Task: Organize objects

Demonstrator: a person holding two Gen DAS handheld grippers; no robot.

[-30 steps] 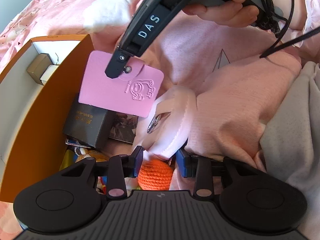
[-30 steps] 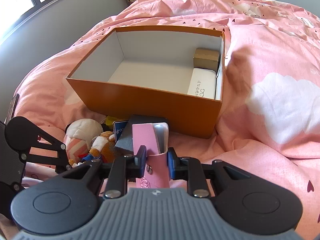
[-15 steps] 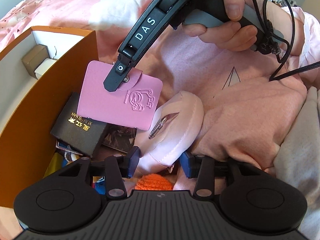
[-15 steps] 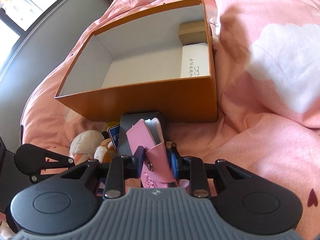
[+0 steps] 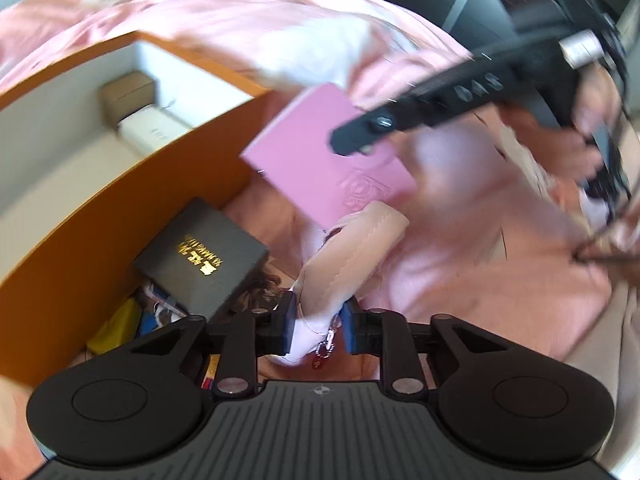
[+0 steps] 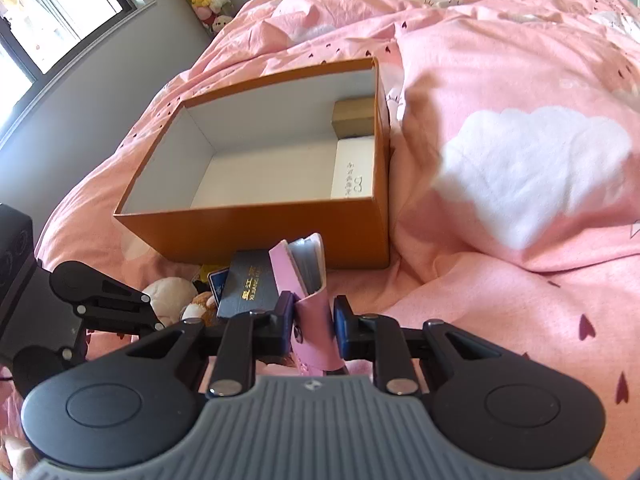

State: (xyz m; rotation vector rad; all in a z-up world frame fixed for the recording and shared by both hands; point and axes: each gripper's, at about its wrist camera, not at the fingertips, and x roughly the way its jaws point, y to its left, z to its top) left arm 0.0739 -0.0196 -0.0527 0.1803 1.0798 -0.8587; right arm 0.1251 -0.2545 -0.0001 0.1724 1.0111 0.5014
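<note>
Pink bedding (image 6: 520,80) with white clouds and little hearts covers the bed, and an open orange box (image 6: 256,232) with a white inside sits on it near a window. At the box's far right end a white case (image 6: 354,168) and a tan box (image 6: 354,116) lie side by side. My right gripper (image 6: 310,322) is clamped on the spine end of a pink card holder (image 6: 308,292), whose clear sleeves fan open at the top; it hangs in the air just in front of the box's near wall. My left gripper (image 5: 316,322) is pinched on a soft pink pouch (image 5: 348,256) with a small keychain dangling below, held above the clutter outside the box. There a black gift box (image 5: 204,256) with gold lettering rests on some loose cards, next to plush toys (image 6: 172,292).

I judge the step to be carrying the card holder into the box. To do it well I should lift until its lower edge clears the orange rim, travel over the bare white floor left of the white case, lower it flat, then let go. The sleeves could catch the rim if I go low. My two claws are near each other, so I should keep the pouch out of the right one's way
</note>
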